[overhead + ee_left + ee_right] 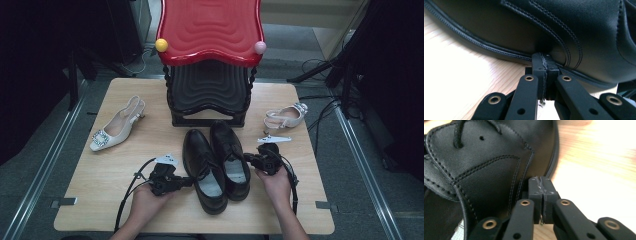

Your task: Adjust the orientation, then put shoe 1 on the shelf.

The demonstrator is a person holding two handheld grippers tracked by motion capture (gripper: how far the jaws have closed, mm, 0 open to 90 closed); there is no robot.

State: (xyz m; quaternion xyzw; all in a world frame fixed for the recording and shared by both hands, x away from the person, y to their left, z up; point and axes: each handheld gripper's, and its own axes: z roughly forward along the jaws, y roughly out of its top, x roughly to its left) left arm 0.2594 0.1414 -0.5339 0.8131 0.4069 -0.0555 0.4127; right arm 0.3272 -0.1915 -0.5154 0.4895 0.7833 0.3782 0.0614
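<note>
Two black leather lace-up shoes lie side by side mid-table, toes pointing away: the left shoe (pixel 202 167) and the right shoe (pixel 229 155). My left gripper (pixel 190 181) is shut with nothing between its pads, and its tips press on the left shoe's outer side (pixel 524 27) just above the sole seam. My right gripper (pixel 247 157) is shut too, empty, with its tips against the right shoe's outer side (pixel 486 170). In the gripper views, the left gripper (pixel 545 62) and the right gripper (pixel 542 182) each have both pads flush together.
A stack of stools (pixel 210 30), red seat on top, stands at the table's back centre. A white slingback heel (pixel 117 125) lies at the left and a white sandal (pixel 285 117) at the right. Bare wooden table (pixel 110 200) shows near the front edge.
</note>
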